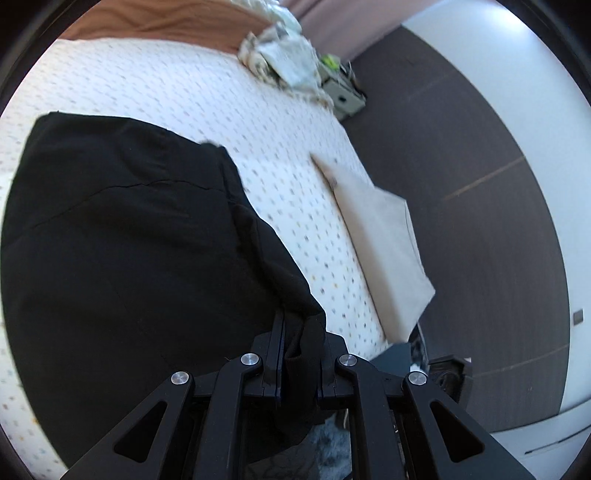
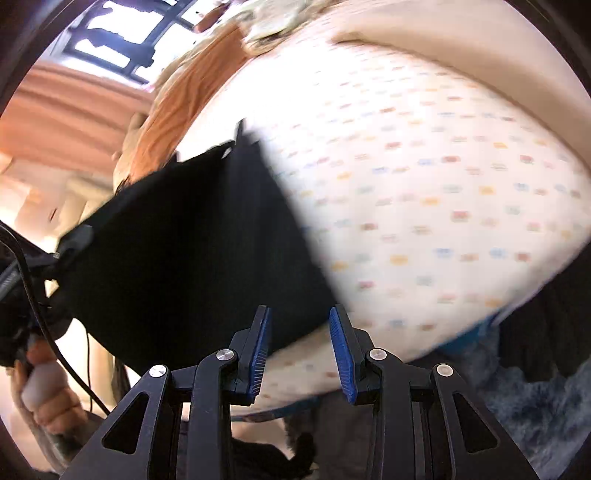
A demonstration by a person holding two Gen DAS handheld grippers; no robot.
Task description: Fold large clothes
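A large black garment [image 1: 122, 236] lies spread on a bed with a white dotted sheet [image 1: 207, 103]. My left gripper [image 1: 301, 332] is shut on a bunched edge of the black garment at the near side of the bed. In the right wrist view the black garment [image 2: 192, 236] hangs lifted at its left corner, where the left gripper [image 2: 74, 236] holds it. My right gripper [image 2: 300, 314] is open and empty, its blue pads [image 2: 341, 354] apart, just in front of the garment's lower edge above the sheet [image 2: 424, 192].
A beige folded cloth [image 1: 384, 251] lies at the bed's right edge. A crumpled patterned blanket [image 1: 284, 59] and an orange-brown cover [image 1: 166, 18] sit at the far end. Dark floor [image 1: 480, 184] lies right of the bed. A grey shaggy rug [image 2: 535, 406] lies below.
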